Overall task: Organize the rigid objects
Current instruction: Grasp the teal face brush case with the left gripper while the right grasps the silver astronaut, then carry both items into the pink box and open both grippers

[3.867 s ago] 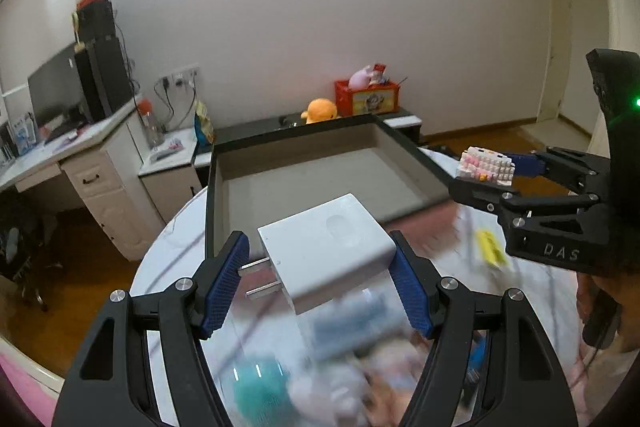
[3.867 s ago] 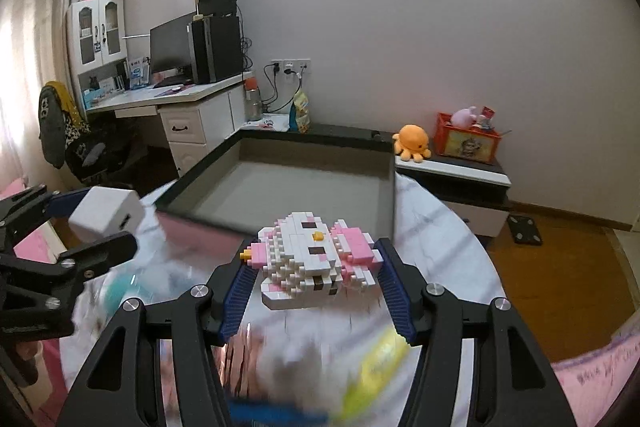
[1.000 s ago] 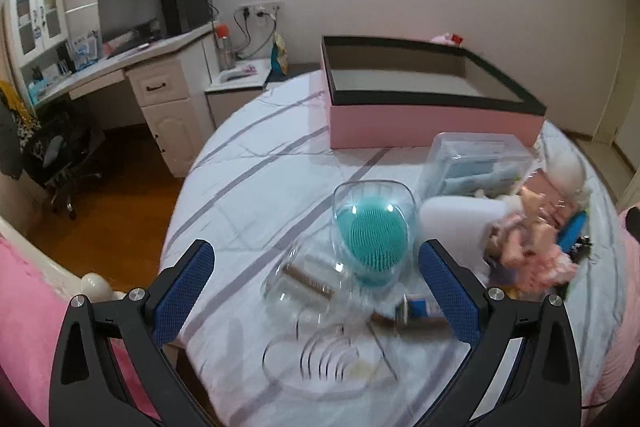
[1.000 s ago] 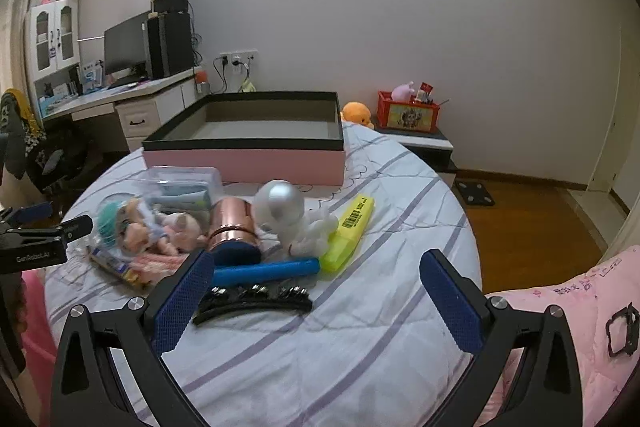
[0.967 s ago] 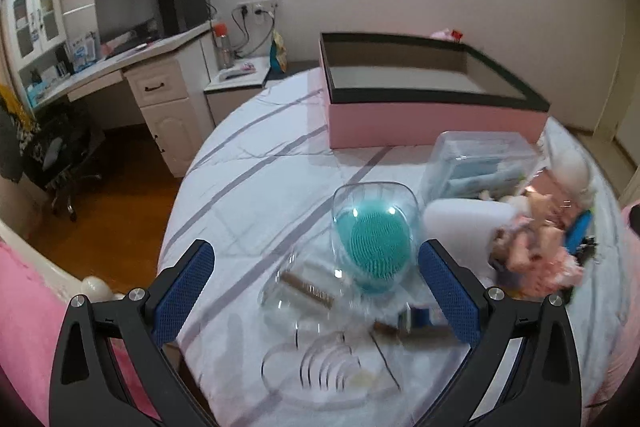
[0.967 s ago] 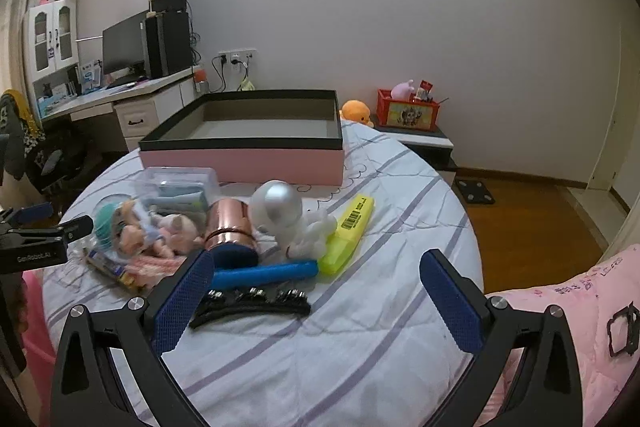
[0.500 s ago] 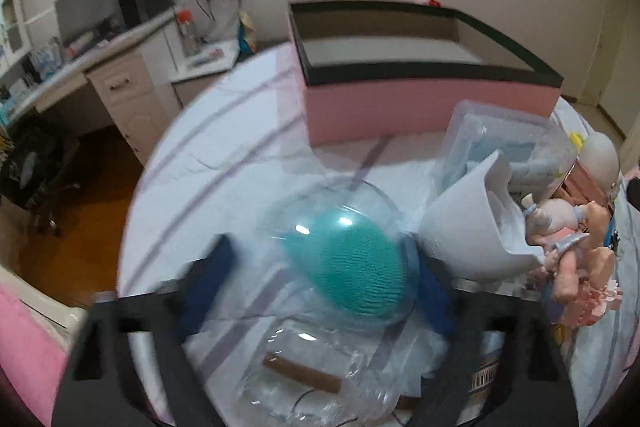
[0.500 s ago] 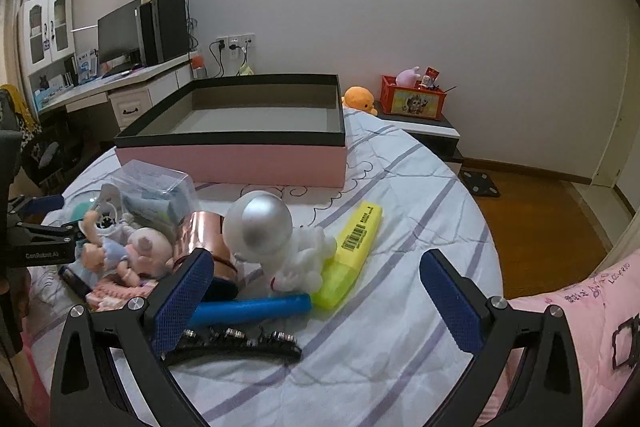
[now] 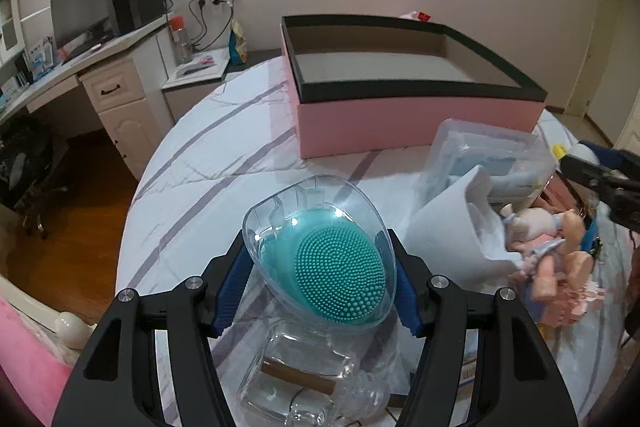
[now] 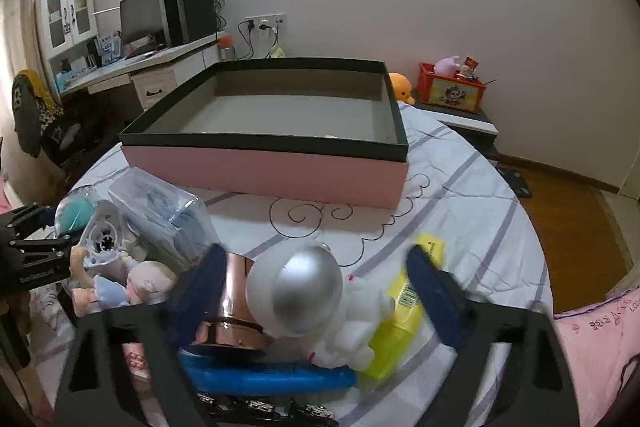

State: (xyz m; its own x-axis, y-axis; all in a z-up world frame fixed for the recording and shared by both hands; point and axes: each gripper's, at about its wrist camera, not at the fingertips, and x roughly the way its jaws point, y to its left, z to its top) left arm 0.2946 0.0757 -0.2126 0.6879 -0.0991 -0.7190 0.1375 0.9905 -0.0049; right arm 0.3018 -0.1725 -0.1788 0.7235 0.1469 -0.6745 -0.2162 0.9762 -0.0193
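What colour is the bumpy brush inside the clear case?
The bumpy brush is teal green, seen best in the left wrist view, between the left gripper's blue pads.

Pretty cramped near the front of the table point(image 10: 472, 187): the astronaut figure point(image 10: 304, 295), copper cup point(image 10: 232, 303), yellow highlighter point(image 10: 404, 307) and blue tube point(image 10: 264, 375) are all touching, so there's no gap to slip between them. The clear plastic case point(image 9: 480, 155) and doll point(image 9: 552, 247) crowd the pink box point(image 9: 400, 115) wall. Bare striped cloth left of the teal brush case point(image 9: 320, 259) leaves room, and the box's open top is clear too.
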